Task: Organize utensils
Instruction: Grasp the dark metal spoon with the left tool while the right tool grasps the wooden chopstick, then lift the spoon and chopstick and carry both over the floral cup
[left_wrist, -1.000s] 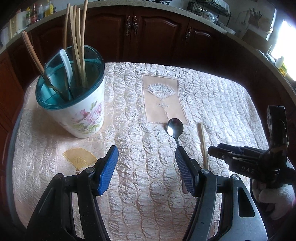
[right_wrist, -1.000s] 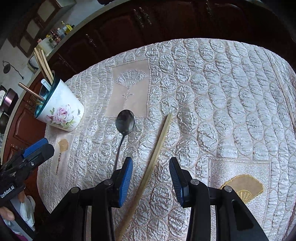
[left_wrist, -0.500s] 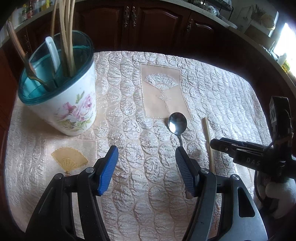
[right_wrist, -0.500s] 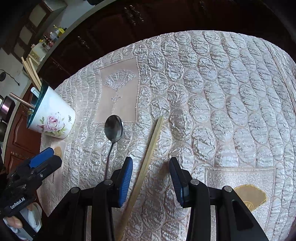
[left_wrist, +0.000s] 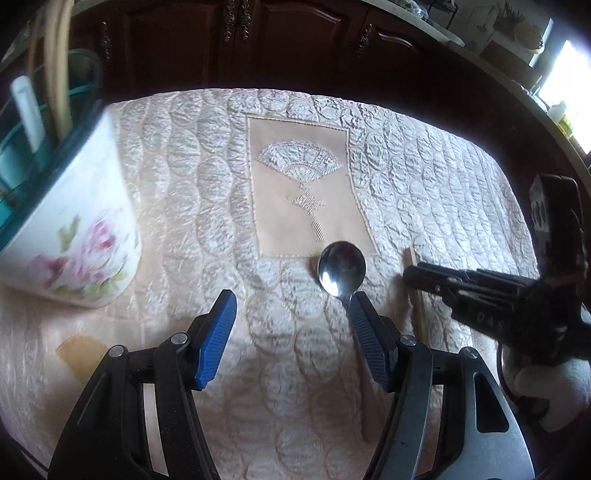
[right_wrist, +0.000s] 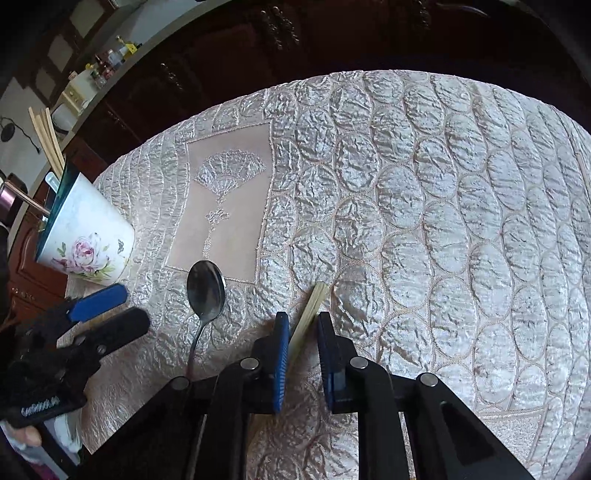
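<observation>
A metal spoon (left_wrist: 341, 267) (right_wrist: 205, 288) lies on the quilted cream tablecloth (right_wrist: 443, 221), bowl toward the far side. To its right lies a wooden chopstick (right_wrist: 314, 299) (left_wrist: 411, 258). My right gripper (right_wrist: 301, 315) is down over the chopstick's far end and its jaws are closing, with the stick between the blue pads and a small gap still showing on each side. My left gripper (left_wrist: 291, 306) is open and low over the cloth, its right finger (left_wrist: 364, 325) covering the spoon's handle. A floral utensil cup (left_wrist: 74, 229) (right_wrist: 88, 240) holds chopsticks and spoons at the left.
Dark wooden cabinets (left_wrist: 258, 44) ring the table's far side. A countertop with bottles (right_wrist: 107, 62) shows at the back left. A gloved hand (left_wrist: 546, 391) holds the right gripper's grip. The cloth carries embroidered fan panels (left_wrist: 299, 192).
Both grippers came down and forward toward the table. The right jaws narrowed around the chopstick. The cup slid to the left edge of the left wrist view.
</observation>
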